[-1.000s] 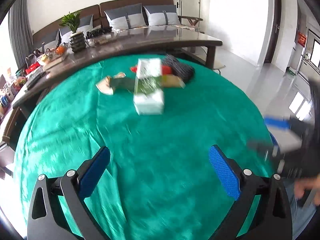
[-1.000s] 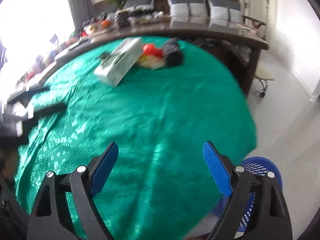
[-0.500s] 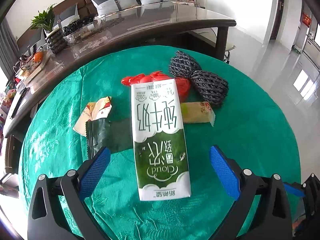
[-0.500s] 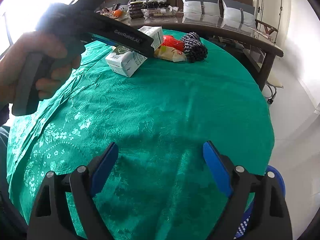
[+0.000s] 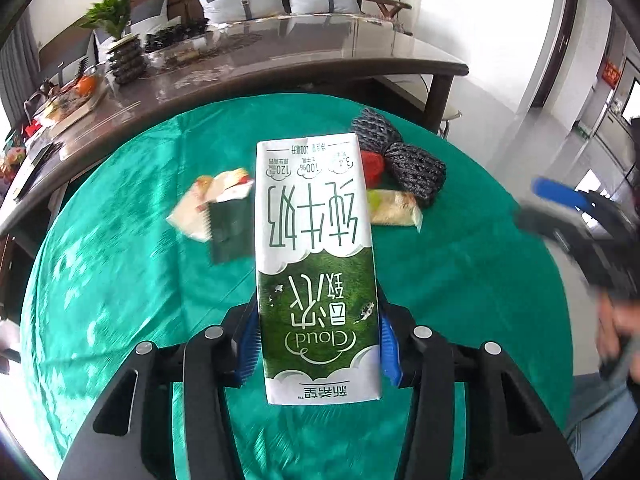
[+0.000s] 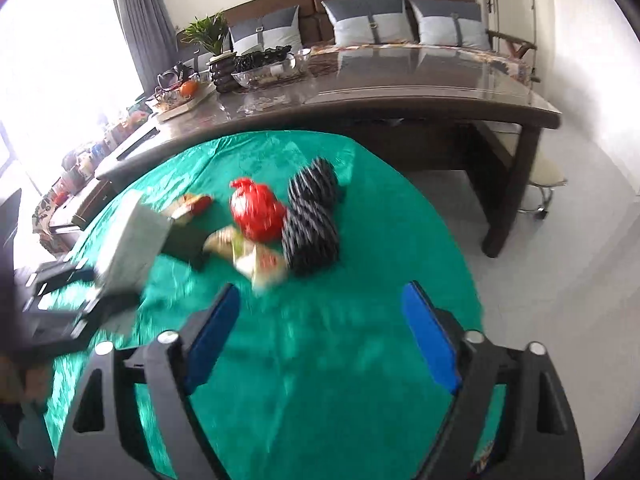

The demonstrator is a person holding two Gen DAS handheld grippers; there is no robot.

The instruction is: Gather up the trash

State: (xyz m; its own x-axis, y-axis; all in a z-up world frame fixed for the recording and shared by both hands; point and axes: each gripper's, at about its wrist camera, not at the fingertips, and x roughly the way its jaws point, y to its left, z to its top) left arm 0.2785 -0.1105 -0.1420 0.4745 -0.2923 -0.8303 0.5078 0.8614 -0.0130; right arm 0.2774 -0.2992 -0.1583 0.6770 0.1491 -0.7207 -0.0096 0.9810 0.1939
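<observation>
left tool [image 5: 316, 344]: its blue pads are pressed against both long sides of the milk carton [image 5: 316, 264], gripping it near its lower end.
milk carton: white and green, print upside down in the left wrist view, reaching forward from the pads over the green cloth; whether it touches the cloth cannot be told. in the right wrist view it is a blurred pale block [image 6: 128, 248] at the left.
right tool [image 6: 320, 340]: pads wide apart, nothing between them, held above the cloth; from the left view it is a blurred dark shape with a blue pad [image 5: 560, 196] at the right edge.
worktop [image 5: 120, 280]: round, covered in a green patterned cloth.
trash beyond the carton: a dark green wrapper [image 5: 228, 232] and a beige wrapper [image 5: 208, 200] to the left, overlapping; a yellowish snack packet [image 5: 394, 208] to the right.
further back: a red bag [image 6: 258, 210] touching two black mesh bundles [image 6: 312, 216].
background: a long dark table [image 6: 400, 92] with a potted plant [image 6: 212, 44], then a sofa with grey cushions [image 6: 368, 20].
</observation>
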